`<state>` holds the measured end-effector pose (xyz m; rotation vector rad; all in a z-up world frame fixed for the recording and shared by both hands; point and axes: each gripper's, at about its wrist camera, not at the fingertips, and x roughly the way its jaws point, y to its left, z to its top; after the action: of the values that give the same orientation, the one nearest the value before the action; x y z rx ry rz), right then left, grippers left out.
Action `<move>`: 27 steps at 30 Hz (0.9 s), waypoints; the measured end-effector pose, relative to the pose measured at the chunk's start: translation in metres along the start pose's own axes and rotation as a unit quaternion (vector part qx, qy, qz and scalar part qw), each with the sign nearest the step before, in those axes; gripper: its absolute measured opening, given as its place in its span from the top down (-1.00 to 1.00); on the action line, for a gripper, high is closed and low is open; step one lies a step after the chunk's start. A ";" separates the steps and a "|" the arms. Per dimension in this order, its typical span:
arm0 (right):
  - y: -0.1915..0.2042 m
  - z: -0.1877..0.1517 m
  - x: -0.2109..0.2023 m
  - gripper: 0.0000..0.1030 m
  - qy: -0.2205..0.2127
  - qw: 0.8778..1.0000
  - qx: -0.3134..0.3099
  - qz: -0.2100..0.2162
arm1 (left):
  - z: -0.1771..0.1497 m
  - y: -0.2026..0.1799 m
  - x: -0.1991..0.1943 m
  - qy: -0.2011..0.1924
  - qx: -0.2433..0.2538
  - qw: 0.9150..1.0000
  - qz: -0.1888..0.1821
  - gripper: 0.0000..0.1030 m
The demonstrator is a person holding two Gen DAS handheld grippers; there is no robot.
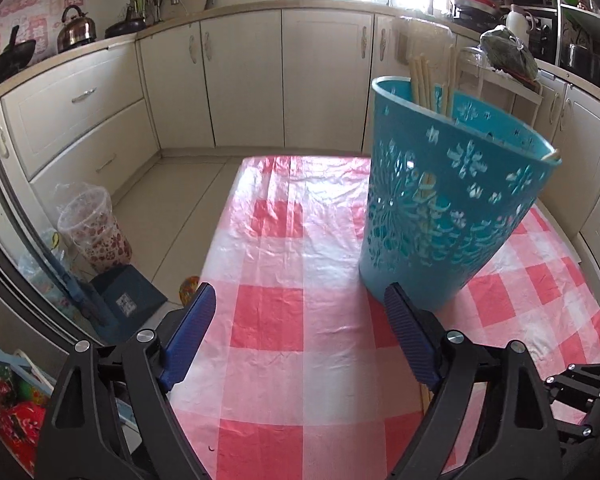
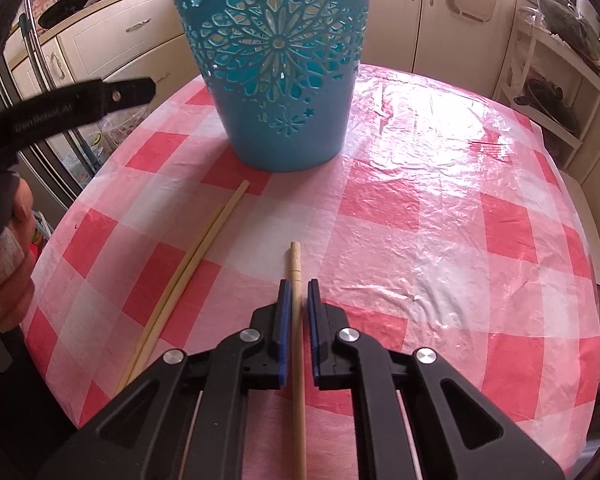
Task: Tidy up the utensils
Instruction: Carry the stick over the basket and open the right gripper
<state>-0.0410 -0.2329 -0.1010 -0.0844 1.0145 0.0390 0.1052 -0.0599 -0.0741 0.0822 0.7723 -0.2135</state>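
A teal cut-out basket (image 1: pixel 448 200) stands on the red-and-white checked table (image 1: pixel 284 320) with several wooden chopsticks (image 1: pixel 420 80) upright in it. It also shows in the right wrist view (image 2: pixel 280 64). My left gripper (image 1: pixel 300 300) is open and empty, just in front and left of the basket. My right gripper (image 2: pixel 298 284) has its blue pads either side of one chopstick (image 2: pixel 296 268) lying on the table, with small gaps showing. Two more chopsticks (image 2: pixel 196 256) lie side by side to its left.
Cream cabinets (image 1: pixel 244 80) ring the room. A clear bin (image 1: pixel 92 228) and a blue box (image 1: pixel 128 300) stand on the floor left of the table. A rack (image 2: pixel 556 92) stands at the right. The table's left edge is close to the left gripper.
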 end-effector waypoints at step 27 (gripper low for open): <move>-0.053 0.072 -0.113 0.89 -0.202 0.942 0.159 0.215 | -0.032 0.017 0.043 0.066 -0.054 0.995 -0.048 -0.68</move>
<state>-0.0358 -0.2783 0.0359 0.4289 0.6004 0.2808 0.1177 -0.0451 -0.1271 -0.0435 0.9181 -0.2583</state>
